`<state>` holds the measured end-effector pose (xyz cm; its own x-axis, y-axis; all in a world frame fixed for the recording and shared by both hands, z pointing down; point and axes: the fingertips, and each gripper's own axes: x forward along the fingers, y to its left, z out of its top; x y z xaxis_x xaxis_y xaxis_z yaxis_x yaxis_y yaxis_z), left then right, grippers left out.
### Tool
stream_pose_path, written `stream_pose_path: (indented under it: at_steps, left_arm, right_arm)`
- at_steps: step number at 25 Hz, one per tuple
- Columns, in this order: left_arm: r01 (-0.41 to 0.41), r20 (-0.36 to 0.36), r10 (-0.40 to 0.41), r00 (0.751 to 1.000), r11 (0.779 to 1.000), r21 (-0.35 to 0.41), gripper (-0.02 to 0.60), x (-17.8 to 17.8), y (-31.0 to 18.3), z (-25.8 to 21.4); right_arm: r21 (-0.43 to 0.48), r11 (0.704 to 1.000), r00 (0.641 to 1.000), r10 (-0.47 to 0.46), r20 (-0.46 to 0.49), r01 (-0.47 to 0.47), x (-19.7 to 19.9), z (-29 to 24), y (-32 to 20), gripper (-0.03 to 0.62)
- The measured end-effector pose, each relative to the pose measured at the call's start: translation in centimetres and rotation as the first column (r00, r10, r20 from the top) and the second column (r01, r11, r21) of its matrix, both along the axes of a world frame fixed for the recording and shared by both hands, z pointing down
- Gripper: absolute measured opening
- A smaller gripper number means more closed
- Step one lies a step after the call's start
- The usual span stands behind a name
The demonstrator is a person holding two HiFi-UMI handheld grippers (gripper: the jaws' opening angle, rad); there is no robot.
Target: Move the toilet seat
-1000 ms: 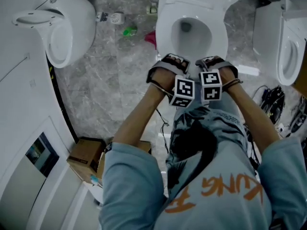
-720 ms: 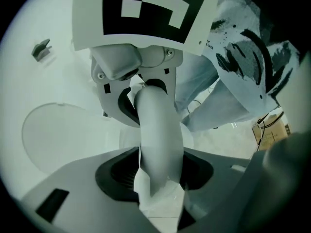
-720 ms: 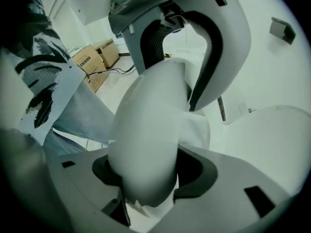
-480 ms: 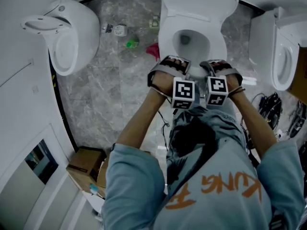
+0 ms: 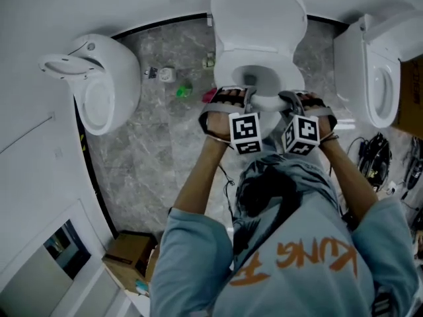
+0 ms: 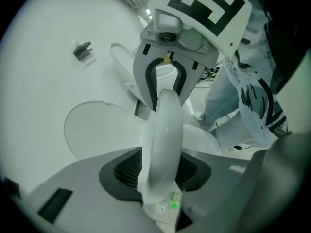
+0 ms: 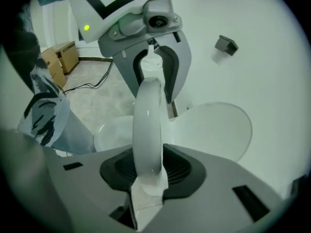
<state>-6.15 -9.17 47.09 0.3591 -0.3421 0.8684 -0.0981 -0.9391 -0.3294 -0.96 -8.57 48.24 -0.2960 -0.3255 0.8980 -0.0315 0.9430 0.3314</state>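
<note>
left tool (image 6: 159, 168): jaws closing, pads on the toilet seat (image 6: 163, 125) front rim; right tool (image 7: 148, 166): closing on that same rim | seat: low over the bowl (image 5: 263, 78); lid (image 5: 259, 15) raised | progress: grasp nearly made; the move itself looks still ahead

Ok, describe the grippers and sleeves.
The left gripper and right gripper: pale grey jaws, black ribbed pads, each topped by a white cube with black square markers. Dark hand straps; short light blue sleeves. Both grippers' jaws are closing, the toilet seat between them.
</note>
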Motion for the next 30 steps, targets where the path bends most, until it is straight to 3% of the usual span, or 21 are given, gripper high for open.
stream_pose_path:
  at_steps: [3, 8, 18, 24, 30]
  left_arm:
    - [0.059, -0.034, -0.058, 0.998, 0.998, 0.014, 0.152, -0.2, -2.5, -1.4]
    - [0.131, -0.097, -0.135, 0.986, 0.99, -0.043, 0.152, 0.4, -4.3, -1.9]
    - [0.138, -0.109, -0.132, 0.985, 0.989, 0.045, 0.175, 0.7, -10.2, -4.0]
    - [0.115, -0.132, -0.108, 0.985, 0.992, 0.046, 0.179, 0.3, -13.9, -5.3]
    - [0.111, -0.142, -0.114, 0.983, 0.993, -0.027, 0.184, 0.8, -17.4, -5.3]
  right_arm:
    - [0.05, 0.996, 0.997, 0.067, 0.029, -0.068, 0.1, -1.5, -2.3, 0.098]
    - [0.072, 0.994, 0.996, 0.074, 0.044, -0.077, 1.3, -3.0, -4.5, 0.089]
    - [0.149, 0.977, 0.986, 0.143, 0.087, -0.155, 1.5, -5.0, -10.5, 0.126]
    - [0.183, 0.952, 0.967, 0.224, 0.123, -0.244, 1.0, -5.5, -14.2, 0.147]
    - [0.161, 0.948, 0.956, 0.251, 0.151, -0.274, 1.7, -6.0, -17.8, 0.163]
